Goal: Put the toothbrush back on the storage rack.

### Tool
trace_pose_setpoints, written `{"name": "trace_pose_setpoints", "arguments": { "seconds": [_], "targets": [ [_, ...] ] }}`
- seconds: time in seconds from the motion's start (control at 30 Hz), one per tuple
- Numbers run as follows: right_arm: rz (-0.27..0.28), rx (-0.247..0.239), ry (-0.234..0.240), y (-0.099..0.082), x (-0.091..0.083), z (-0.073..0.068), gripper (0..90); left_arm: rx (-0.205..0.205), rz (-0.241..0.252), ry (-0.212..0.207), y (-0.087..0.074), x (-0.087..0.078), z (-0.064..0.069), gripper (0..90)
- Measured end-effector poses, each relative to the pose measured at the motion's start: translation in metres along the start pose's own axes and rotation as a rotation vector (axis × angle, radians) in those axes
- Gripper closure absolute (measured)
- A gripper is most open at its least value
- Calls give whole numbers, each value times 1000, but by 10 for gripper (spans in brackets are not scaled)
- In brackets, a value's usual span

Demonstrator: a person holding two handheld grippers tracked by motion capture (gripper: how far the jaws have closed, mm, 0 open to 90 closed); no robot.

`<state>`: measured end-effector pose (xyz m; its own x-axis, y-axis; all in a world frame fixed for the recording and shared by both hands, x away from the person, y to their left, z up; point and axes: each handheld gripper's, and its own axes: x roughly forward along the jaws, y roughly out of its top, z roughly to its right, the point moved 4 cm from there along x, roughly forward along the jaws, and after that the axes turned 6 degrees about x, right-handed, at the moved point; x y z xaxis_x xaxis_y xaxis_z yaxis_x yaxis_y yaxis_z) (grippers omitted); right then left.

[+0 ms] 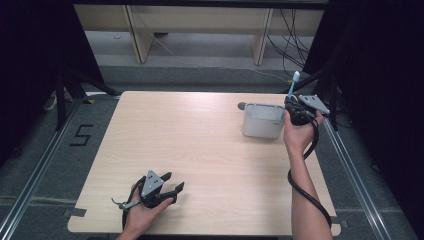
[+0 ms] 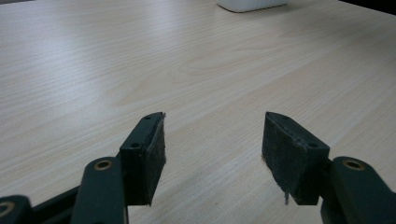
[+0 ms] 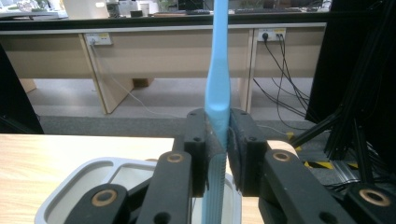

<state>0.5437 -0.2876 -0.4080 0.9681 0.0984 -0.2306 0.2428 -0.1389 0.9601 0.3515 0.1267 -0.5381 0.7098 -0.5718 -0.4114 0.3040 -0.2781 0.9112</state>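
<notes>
Right gripper (image 1: 296, 114) at the counter's (image 1: 200, 150) far right edge, fingers (image 3: 201, 140) pinching a blue toothbrush (image 3: 218, 84) at its handle, brush upright, head (image 1: 295, 76) up above the counter edge. Lower end of the handle sits over or just inside the white holder (image 1: 262, 120); cannot tell if it touches. Holder stands near the far right corner, just beside the gripper. Small dark object (image 1: 242, 105) behind the holder, partly hidden. Left gripper (image 1: 170, 189) rests near the near edge, left of centre, fingers (image 2: 149, 154) spread wide, nothing between them, bare wood ahead. Desks and cables beyond the counter.
</notes>
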Motion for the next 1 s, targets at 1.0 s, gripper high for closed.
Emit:
{"name": "trace_pose_setpoints", "arguments": {
  "seconds": [1.0],
  "targets": [
    [-37, -10, -4, -23, 6, 2, 785, 3, 0, -1, 0, 0, 0, 388]
  ]
}}
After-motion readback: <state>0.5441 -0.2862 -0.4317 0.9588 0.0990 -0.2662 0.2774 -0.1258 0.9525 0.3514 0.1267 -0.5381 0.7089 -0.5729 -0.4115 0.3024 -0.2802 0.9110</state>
